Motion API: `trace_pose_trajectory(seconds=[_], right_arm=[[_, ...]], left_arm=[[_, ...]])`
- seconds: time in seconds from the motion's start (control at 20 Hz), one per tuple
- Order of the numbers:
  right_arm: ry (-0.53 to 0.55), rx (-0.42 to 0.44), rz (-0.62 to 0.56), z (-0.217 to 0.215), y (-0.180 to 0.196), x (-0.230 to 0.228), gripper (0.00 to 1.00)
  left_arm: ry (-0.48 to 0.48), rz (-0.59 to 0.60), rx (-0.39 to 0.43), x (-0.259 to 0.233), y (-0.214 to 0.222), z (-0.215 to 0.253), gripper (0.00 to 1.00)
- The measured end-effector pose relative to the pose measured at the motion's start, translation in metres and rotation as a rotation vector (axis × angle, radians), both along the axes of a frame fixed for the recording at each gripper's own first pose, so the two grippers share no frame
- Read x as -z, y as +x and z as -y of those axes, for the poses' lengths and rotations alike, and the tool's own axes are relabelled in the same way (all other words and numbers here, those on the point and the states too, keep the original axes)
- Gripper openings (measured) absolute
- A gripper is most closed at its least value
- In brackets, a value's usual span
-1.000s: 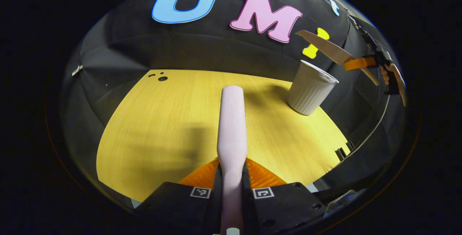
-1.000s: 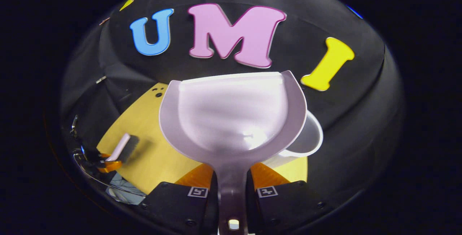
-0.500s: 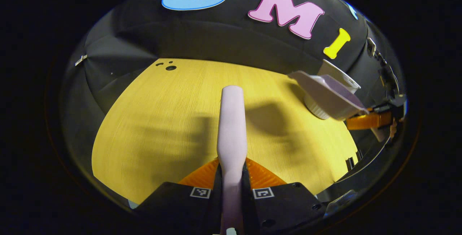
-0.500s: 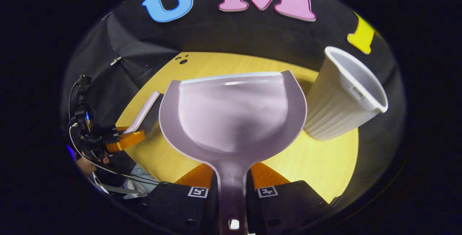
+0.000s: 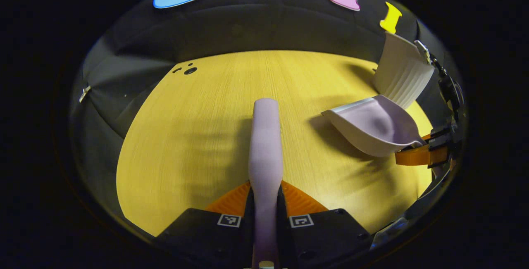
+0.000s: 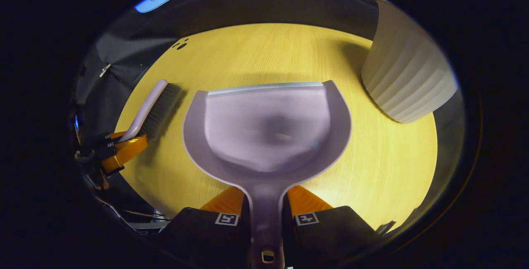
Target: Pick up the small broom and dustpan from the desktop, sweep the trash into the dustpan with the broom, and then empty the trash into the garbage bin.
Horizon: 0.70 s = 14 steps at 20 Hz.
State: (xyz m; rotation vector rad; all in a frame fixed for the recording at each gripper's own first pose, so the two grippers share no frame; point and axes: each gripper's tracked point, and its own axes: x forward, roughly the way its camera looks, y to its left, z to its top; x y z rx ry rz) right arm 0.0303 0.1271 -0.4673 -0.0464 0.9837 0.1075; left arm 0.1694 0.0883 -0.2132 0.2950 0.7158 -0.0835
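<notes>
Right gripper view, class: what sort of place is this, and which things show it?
Probably a staged recording booth, not a home: a bare wooden desktop walled by black cloth, with just a dustpan, small broom and ribbed white bin.

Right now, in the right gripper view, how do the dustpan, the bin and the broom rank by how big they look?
1. dustpan, largest, though it sits closest to the camera
2. bin
3. broom, smallest, and farther off, so its real size is unsure
</notes>
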Motion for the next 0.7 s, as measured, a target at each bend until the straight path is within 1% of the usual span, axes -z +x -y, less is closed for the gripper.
trace_pose_trajectory(seconds=[0.05,0.1,0.15,0.25,0.3,0.4,0.5,0.55,0.6,0.65,0.7], right_arm=[[0.006,0.003,-0.012,-0.002,0.001,0.005,0.35],[-0.001,0.002,-0.021,-0.003,0.003,0.011,0.35],[-0.019,-0.006,-0.006,-0.005,0.007,0.013,0.35],[-0.030,-0.019,0.023,-0.006,0.014,0.019,0.36],[-0.026,-0.025,0.009,-0.005,0.012,0.022,0.36],[-0.027,-0.053,-0.020,-0.004,0.006,0.019,0.36],[0.001,-0.073,-0.041,-0.008,0.005,0.021,0.37],[0.009,-0.078,-0.038,-0.010,0.006,0.021,0.40],[0.016,-0.086,-0.036,-0.012,0.006,0.021,0.42],[0.019,-0.093,-0.034,-0.013,0.005,0.020,0.55],[0.023,-0.097,-0.024,-0.015,0.005,0.018,0.70]], left_arm=[[0.003,-0.013,-0.001,0.004,0.004,0.004,0.27],[0.016,-0.025,-0.002,0.008,0.008,0.004,0.28],[0.042,-0.040,-0.001,0.013,0.009,0.003,0.28],[0.117,-0.055,-0.001,0.016,0.009,-0.002,0.29],[0.128,-0.062,-0.002,0.017,0.010,-0.001,0.29],[0.100,-0.088,-0.030,0.023,0.010,0.003,0.29],[0.082,-0.107,-0.085,0.027,0.004,-0.001,0.30],[0.061,-0.111,-0.104,0.026,0.002,-0.002,0.30],[0.033,-0.111,-0.117,0.026,0.002,-0.003,0.32],[-0.004,-0.112,-0.122,0.027,0.001,-0.001,0.35],[-0.036,-0.105,-0.124,0.023,0.001,0.002,0.48]])
